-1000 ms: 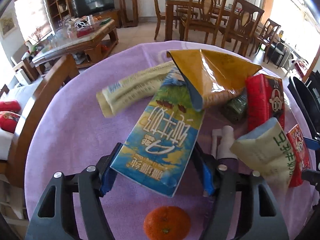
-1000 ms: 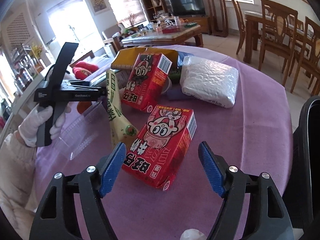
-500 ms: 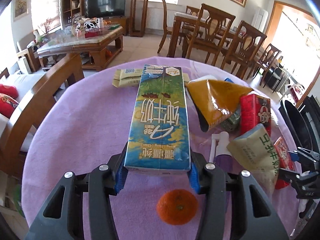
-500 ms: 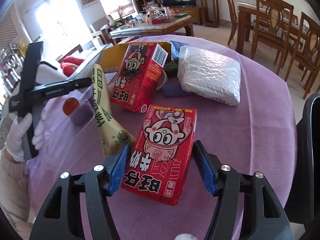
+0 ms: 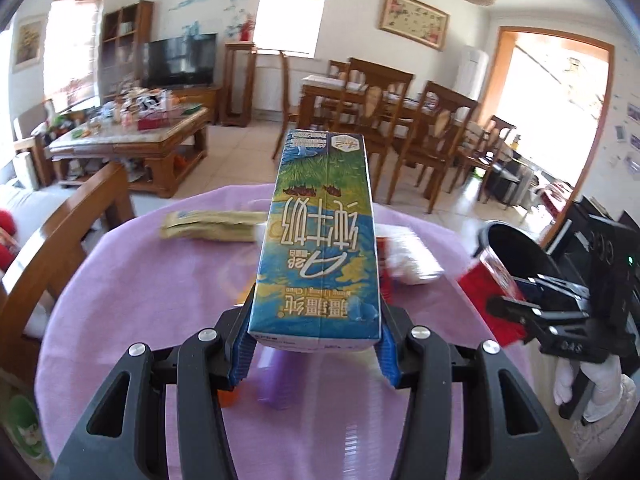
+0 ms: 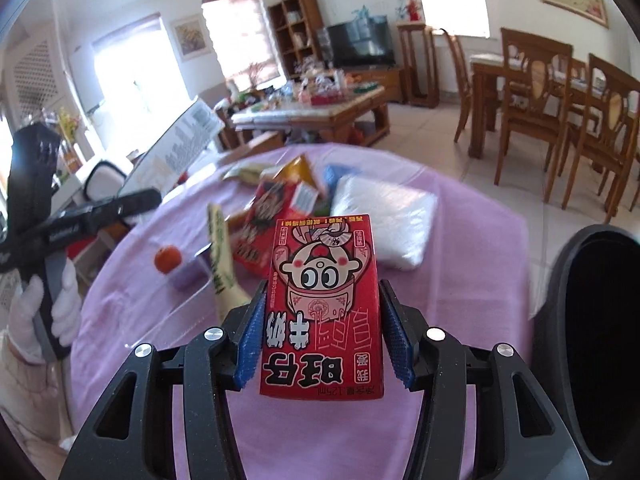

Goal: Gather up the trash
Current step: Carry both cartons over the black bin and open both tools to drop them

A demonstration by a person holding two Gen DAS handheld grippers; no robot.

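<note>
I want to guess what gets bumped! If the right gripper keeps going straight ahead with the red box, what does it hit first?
Probably the white plastic packet, lying just past the red box held in the right gripper. Depth is hard to judge; it might pass above.

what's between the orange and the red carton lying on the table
In the right wrist view: a purple container beside the small orange, then a cream-green packet before the flat red carton.

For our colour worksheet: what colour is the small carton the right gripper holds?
Red, with a cartoon face; the small carton shows best in the right wrist view.
</note>
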